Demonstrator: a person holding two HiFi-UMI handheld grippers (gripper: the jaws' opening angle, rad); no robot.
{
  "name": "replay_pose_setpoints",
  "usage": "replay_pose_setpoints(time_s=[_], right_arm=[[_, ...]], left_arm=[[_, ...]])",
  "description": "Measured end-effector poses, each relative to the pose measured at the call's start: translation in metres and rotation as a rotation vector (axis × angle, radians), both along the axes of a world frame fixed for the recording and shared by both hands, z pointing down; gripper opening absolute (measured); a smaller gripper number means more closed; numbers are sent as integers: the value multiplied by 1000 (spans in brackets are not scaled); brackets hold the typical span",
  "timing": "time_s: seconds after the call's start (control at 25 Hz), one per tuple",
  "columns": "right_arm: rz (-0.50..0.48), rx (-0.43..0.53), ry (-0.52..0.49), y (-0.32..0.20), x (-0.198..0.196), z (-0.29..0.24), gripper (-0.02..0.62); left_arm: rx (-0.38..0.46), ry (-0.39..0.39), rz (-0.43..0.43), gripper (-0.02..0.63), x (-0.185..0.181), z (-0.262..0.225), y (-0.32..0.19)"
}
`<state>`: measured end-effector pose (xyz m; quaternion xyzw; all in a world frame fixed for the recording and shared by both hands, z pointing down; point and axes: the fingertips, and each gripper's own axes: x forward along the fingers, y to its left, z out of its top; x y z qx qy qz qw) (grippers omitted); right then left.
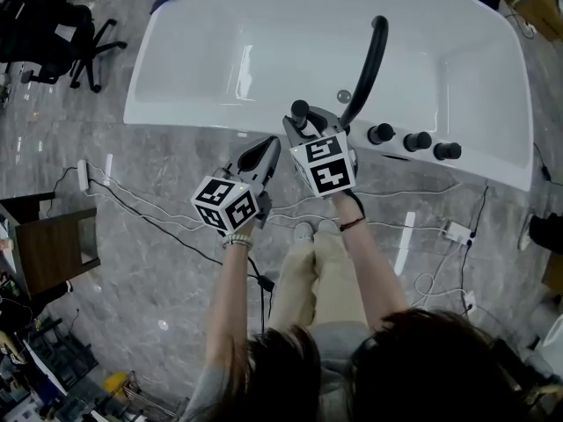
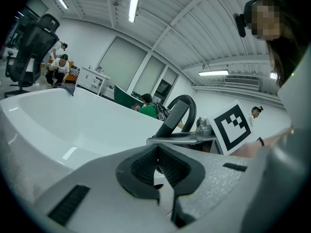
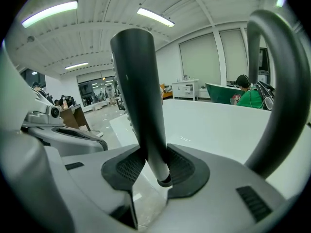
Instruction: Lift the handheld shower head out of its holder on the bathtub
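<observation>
1. The right claw (image 3: 150,166) was clamped on the shower head (image 3: 138,91), with a pad pressing each side of the stem low down, near its bottom end. In the head view this right claw (image 1: 303,128) sat at the near rim of the bathtub (image 1: 176,117), just right of centre frame. The shower head (image 1: 300,109) poked up above it.
2. The lift would go best as a straight pull along the stem's own line, so that the tapered shape would not bind in its holder. Whether it had cleared the holder could not be told.
3. The arched spout (image 3: 279,81) stood just beside, at the right of the frame, so a lean that way risked a knock. The three knobs (image 1: 415,141) sat further right along the rim.
4. The stem looked smooth and narrowed downward, so the grip needed to be firm or the stem might slide through the pads.
5. The left claw (image 2: 156,164) was closed with nothing between its pads. It hung to the lower left of the right one, and the left claw (image 1: 264,152) was best kept clear.
6. The shower head was a dark, matte, slim wand that widened upward and stood nearly upright. It had a ring at its lower end and small bumps down its left edge, probably nozzles.
</observation>
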<state>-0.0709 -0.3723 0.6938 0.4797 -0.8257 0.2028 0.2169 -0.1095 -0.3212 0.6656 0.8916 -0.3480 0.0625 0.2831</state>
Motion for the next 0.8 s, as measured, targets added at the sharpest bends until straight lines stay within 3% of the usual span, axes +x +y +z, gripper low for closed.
replay_pose_setpoints(time_s=[0.48,0.8], right_arm=[[-22,87,-23,22,10,-90,133],[-31,138,-34,37,18,-148,133]], left_arm=[[68,26,-74,5,-5,-74,17],[124,38,-73,5,5,-127,26]])
